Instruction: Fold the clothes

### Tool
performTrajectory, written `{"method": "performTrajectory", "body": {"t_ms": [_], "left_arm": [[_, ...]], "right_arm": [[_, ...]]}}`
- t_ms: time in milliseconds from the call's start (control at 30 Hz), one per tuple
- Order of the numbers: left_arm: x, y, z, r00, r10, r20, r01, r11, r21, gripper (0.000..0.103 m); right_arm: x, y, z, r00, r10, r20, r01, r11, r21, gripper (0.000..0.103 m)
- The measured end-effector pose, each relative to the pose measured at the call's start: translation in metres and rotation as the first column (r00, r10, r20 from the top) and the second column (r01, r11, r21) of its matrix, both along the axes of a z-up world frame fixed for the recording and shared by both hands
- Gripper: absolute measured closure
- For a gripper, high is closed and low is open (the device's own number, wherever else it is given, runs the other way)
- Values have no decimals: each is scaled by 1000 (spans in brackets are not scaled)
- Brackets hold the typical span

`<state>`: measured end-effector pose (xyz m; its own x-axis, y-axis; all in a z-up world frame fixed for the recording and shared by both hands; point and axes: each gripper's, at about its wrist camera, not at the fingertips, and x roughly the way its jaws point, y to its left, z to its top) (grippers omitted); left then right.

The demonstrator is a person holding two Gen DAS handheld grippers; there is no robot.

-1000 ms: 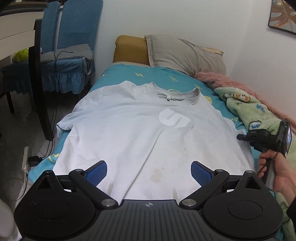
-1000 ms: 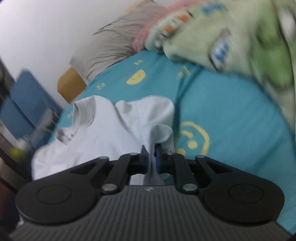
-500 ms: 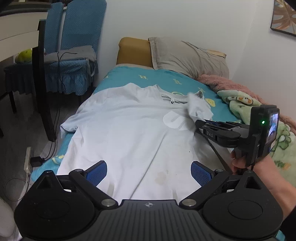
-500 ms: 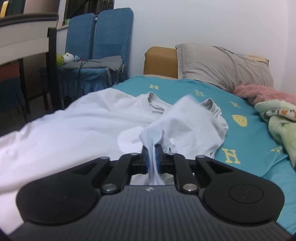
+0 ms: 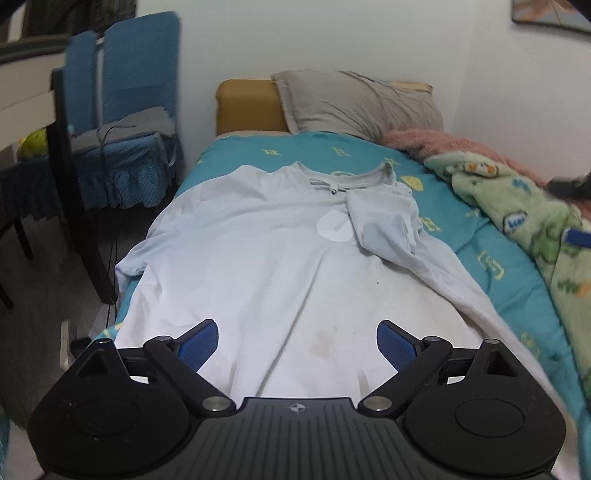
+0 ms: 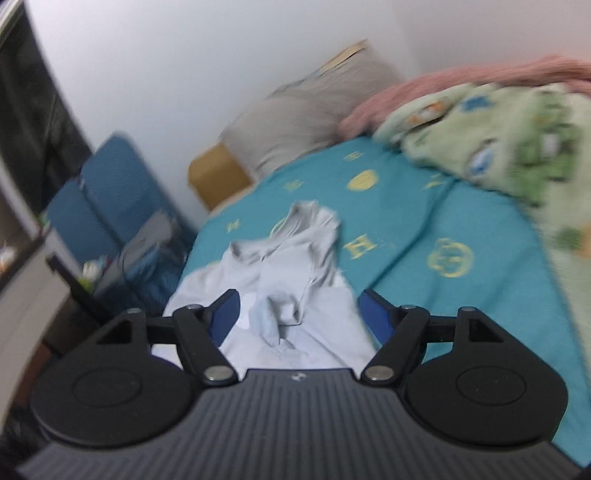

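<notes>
- A home bedroom: a bed (image 5: 476,236) in a teal printed sheet, a grey pillow (image 5: 354,99) against the wall.
- Fleece blankets (image 5: 517,206) bunched alongside.
- Blue-covered chairs (image 5: 122,110), seemingly by a desk.

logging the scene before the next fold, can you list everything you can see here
t-shirt: one, white, spread on the bed, one sleeve folded in over the chest
bed sheet: one, teal with yellow prints, under the shirt
pillow: one, grey-beige, head of the bed
headboard cushion: one, mustard, beside the pillow
fleece blanket: one, green patterned, along the wall side of the bed
pink blanket: one, between pillow and green blanket
chairs: two, blue covers, beside the bed
picture: one, on the wall, partly cut off
left gripper: black, blue pads, open over the hem, closing slightly
right gripper: black, blue pads, jaws opening, gripping nothing
</notes>
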<state>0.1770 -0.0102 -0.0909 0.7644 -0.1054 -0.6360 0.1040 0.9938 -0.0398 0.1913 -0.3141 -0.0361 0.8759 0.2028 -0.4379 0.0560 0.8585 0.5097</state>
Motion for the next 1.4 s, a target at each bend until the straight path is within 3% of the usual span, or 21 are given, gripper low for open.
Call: {"method": "performTrajectory", "body": {"t_ms": [133, 200, 333, 567, 667, 767, 833, 867, 900, 933, 1067, 1100, 1200, 1300, 1367, 1400], "left_arm": [[25, -22, 1, 999, -37, 9, 37, 999, 36, 14], [47, -37, 1, 999, -50, 18, 49, 998, 40, 16], [101, -71, -3, 996, -91, 25, 90, 995, 37, 23], [204, -142, -13, 981, -186, 53, 182, 981, 69, 30], [240, -166, -25, 978, -208, 29, 205, 977, 62, 35], [266, -185, -41, 981, -193, 14, 191, 976, 107, 40], [281, -189, -52, 985, -173, -19, 174, 974, 145, 50], [287, -187, -57, 985, -167, -38, 171, 975, 145, 58], [290, -181, -58, 985, -164, -50, 169, 978, 119, 80], [292, -174, -58, 985, -162, -59, 167, 982, 85, 94], [297, -137, -34, 989, -149, -5, 148, 986, -75, 96], [299, -125, -24, 990, -138, 18, 139, 984, -112, 100], [311, -86, 0, 997, 4, 75, 7, 988, -151, 100], [325, -48, -3, 987, 158, 6, -155, 978, -140, 97], [323, -24, -12, 978, 206, -45, -211, 958, -192, 91], [320, -15, -16, 973, 218, -69, -228, 950, -215, 77]], "right_arm": [[-50, -13, 6, 996, -50, 69, 45, 997, 62, 27], [-54, -14, 0, 995, -72, 69, 71, 997, 19, 27], [-39, -13, -11, 994, -89, 63, 96, 988, -119, 28], [-19, -30, -33, 996, -85, 40, 87, 994, -69, 28], [-12, -37, -41, 995, -92, 27, 93, 994, -58, 28], [-5, -45, -50, 993, -116, 12, 117, 991, -58, 28], [0, -49, -57, 992, -124, -11, 124, 992, -38, 28], [2, -51, -60, 992, -125, -22, 124, 992, -26, 28], [4, -52, -63, 991, -126, -31, 126, 992, -18, 28], [5, -53, -65, 991, -128, -36, 127, 992, -14, 28], [4, -52, -65, 992, -123, -34, 123, 992, -6, 28], [3, -51, -64, 992, -121, -31, 121, 993, -6, 28], [1, -50, -62, 992, -123, -24, 123, 992, -12, 28], [2, -48, -61, 992, -125, -26, 124, 992, -15, 28], [2, -46, -62, 992, -124, -32, 123, 992, -21, 28], [2, -45, -62, 992, -123, -34, 122, 992, -22, 28]]}}
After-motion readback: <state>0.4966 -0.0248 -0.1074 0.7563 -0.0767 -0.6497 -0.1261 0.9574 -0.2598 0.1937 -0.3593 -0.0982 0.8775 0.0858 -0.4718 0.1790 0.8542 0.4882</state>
